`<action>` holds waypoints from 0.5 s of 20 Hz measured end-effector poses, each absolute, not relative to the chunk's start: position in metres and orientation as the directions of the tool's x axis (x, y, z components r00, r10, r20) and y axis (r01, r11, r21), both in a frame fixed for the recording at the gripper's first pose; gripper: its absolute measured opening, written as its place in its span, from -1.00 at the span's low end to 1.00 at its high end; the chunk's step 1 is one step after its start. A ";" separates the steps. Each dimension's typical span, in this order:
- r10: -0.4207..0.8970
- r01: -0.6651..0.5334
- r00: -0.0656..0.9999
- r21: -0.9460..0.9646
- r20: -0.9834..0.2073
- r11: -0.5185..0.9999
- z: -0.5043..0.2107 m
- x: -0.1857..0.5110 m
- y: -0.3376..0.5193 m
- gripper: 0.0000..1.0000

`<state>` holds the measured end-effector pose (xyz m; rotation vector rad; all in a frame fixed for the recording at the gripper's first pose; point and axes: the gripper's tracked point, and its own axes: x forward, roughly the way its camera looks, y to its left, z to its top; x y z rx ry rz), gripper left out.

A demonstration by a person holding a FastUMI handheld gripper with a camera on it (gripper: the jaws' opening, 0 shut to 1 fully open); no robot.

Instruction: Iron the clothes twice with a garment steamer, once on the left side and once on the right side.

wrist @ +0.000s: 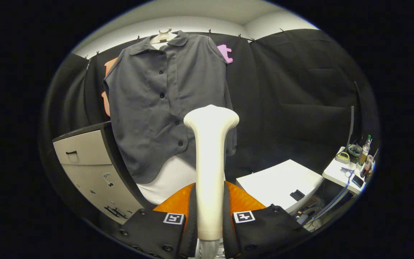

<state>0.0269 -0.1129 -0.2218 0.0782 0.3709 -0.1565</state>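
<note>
A dark grey button-up shirt (156, 104) hangs on a pale hanger (163, 35) against the black booth wall, with a white garment (167, 180) showing below its hem. My gripper (210, 208) is shut on the cream handle of the garment steamer (210, 162), which stands upright between the fingers. The steamer's wide head (211, 118) rises in front of the shirt's lower right part, near the button line. I cannot tell whether the head touches the cloth.
A grey cabinet with drawers (84, 162) stands left of the shirt. A white box-like unit (282, 180) sits to the right, lower down. Farther right is a small white table (343, 171) with bottles, a tape roll and cables.
</note>
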 end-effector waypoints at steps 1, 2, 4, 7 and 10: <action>-0.144 0.175 0.924 0.057 -0.353 0.983 -0.209 0.022 -0.112 -0.27; -0.147 0.179 0.927 0.062 -0.345 0.982 -0.195 0.018 -0.110 -0.28; -0.152 0.177 0.938 0.054 -0.311 0.983 -0.166 0.004 -0.107 -0.28; -0.146 0.159 0.948 0.023 -0.282 0.987 -0.131 -0.011 -0.096 -0.28; -0.116 0.129 0.958 0.030 -0.263 0.991 -0.097 -0.019 -0.078 -0.28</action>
